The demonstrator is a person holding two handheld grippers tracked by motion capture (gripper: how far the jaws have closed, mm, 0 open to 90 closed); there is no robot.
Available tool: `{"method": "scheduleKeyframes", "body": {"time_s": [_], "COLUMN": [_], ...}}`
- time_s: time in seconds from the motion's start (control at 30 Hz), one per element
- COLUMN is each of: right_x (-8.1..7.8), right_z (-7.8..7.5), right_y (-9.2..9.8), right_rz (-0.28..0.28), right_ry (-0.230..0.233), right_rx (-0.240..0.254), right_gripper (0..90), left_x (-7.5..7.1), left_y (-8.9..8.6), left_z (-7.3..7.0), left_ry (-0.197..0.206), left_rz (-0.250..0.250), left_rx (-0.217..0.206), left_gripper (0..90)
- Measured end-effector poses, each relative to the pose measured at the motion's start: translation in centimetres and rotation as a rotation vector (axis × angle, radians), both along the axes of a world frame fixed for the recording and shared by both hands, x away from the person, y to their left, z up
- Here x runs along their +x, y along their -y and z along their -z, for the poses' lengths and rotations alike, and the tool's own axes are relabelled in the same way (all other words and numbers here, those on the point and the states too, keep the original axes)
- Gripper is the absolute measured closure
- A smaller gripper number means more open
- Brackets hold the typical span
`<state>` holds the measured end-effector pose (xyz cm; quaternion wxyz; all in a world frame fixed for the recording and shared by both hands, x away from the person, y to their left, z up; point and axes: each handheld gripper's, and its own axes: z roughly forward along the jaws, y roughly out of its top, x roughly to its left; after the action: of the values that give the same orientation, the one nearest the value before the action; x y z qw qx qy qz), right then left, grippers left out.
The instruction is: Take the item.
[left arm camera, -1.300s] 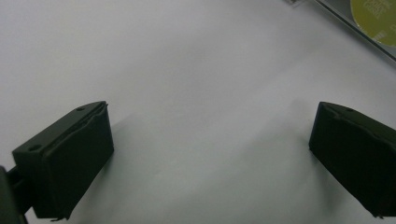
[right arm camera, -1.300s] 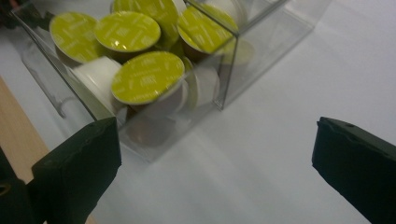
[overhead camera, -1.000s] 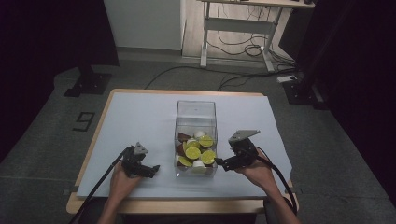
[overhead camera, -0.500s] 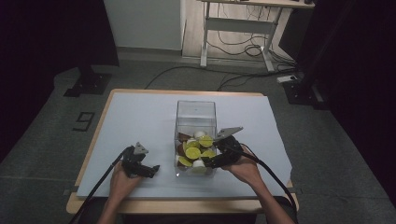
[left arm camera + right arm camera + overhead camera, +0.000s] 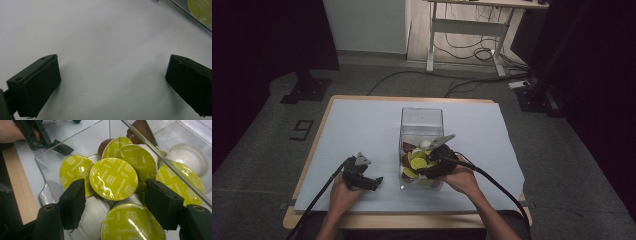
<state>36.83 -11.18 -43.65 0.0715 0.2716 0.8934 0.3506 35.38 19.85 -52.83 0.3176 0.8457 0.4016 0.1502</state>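
Note:
A clear plastic box (image 5: 421, 114) stands mid-table and holds several coffee capsules (image 5: 418, 163) with yellow-green lids, plus white and brown ones. My right gripper (image 5: 426, 169) reaches down into the box from its right side. In the right gripper view it (image 5: 115, 202) is open, its jaws standing either side of a yellow-lidded "Cappuccino" capsule (image 5: 113, 178) that lies on top of the pile; I cannot tell whether they touch it. My left gripper (image 5: 373, 182) rests on the white table cover left of the box, open (image 5: 112, 82) with bare cover between its jaws.
The white cover (image 5: 362, 130) spreads over the wooden table, whose edge (image 5: 17, 185) runs near the box's front. The box's clear walls (image 5: 160, 152) hem in the right gripper. Cables trail from both grippers toward the person.
My right gripper has moved left from beside the box and dipped into it over the capsules. The left gripper has stayed in place.

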Motion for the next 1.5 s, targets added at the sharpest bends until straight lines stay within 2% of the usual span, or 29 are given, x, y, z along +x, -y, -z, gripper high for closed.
{"method": "scheduleKeyframes", "body": {"time_s": [0.3,0.53,0.6,0.67,0.87,1.37,1.5], "right_x": [0.8,1.1,1.2,1.2,1.2,0.1,-0.2], "right_z": [1.0,1.0,1.2,1.5,1.5,-0.9,-1.6], "right_y": [-1.2,-1.7,-2.0,-2.4,-2.6,-1.8,-1.4], "right_rz": [0.008,0.003,-0.007,-0.007,0.011,-0.028,-0.027], "right_ry": [-0.026,-0.028,-0.045,-0.039,-0.036,0.032,0.040], "right_rx": [-0.029,-0.052,-0.064,-0.081,-0.087,-0.054,-0.031], "right_gripper": [34.0,35.1,36.1,37.3,38.6,38.7,38.7], "left_x": [0.0,0.0,0.0,0.0,0.0,0.0,0.0], "left_y": [0.0,0.0,0.0,0.0,0.0,0.0,0.0], "left_z": [0.0,0.0,0.0,0.0,0.0,0.0,0.0], "left_ry": [0.000,-0.001,-0.001,-0.001,-0.001,-0.001,0.000], "left_rz": [0.000,0.000,0.000,0.000,0.000,0.000,-0.001], "left_rx": [0.001,0.001,0.001,0.000,0.001,0.000,-0.001], "left_gripper": [0.0,0.0,0.0,0.0,0.0,0.0,0.0]}}
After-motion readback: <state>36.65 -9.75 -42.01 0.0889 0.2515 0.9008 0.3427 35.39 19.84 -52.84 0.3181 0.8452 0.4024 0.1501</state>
